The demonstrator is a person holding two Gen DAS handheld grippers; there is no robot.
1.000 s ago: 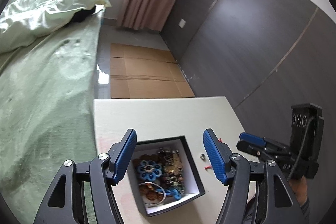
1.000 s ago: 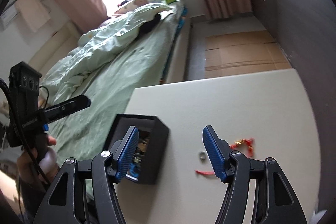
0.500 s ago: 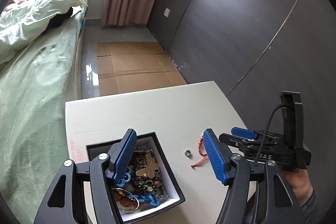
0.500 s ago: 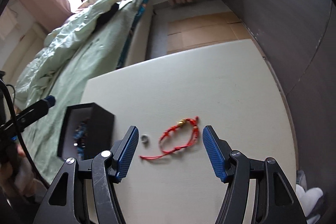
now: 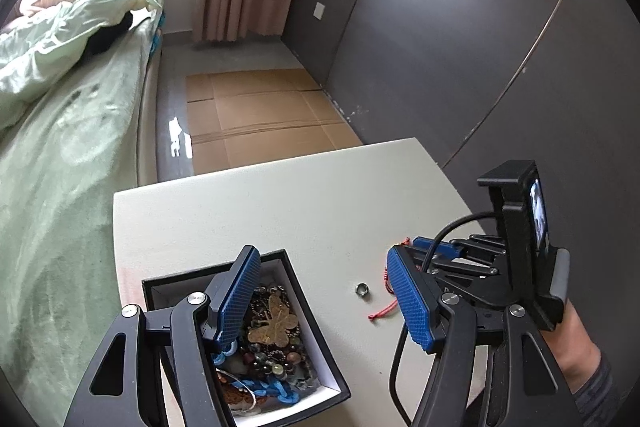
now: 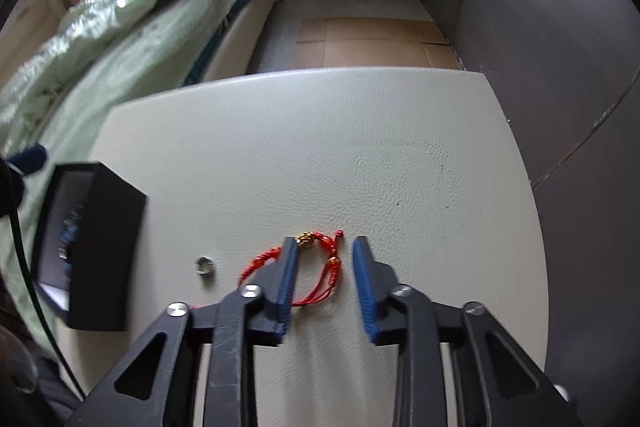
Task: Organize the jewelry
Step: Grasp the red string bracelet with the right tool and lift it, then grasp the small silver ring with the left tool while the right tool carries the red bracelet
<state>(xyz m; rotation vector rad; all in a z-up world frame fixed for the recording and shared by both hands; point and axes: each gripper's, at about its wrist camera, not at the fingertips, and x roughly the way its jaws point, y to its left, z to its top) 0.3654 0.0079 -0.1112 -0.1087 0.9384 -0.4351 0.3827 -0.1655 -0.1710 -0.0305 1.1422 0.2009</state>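
Bracelet: a thin red braided cord bracelet point(image 6: 316, 267) with a small golden bead point(image 6: 305, 239) and loose knotted tails. It lies flat on the white leather-textured table top point(image 6: 360, 147), in a loose loop.
Bracelet direction: the loop is stretched sideways in the right wrist view, from left to right; one red tail point(image 5: 382, 311) runs toward the near edge.
Ring: a small silver metal ring point(image 6: 205, 265) lies flat on the table, just beside the bracelet, between it and the box.
Box: an open black square cardboard box with white inside point(image 5: 296, 275), filled with mixed jewelry. A golden butterfly pendant point(image 5: 276, 321) lies on top, and blue chain links point(image 5: 276, 389) are near the front.
Right gripper point(image 6: 325, 279): its blue-padded fingers are spread and low over the table. The left finger covers part of the bracelet, and the bead side shows in the gap. It pinches nothing.
Left gripper point(image 5: 320, 299): spread wide and holding nothing. Its left finger is above the box.
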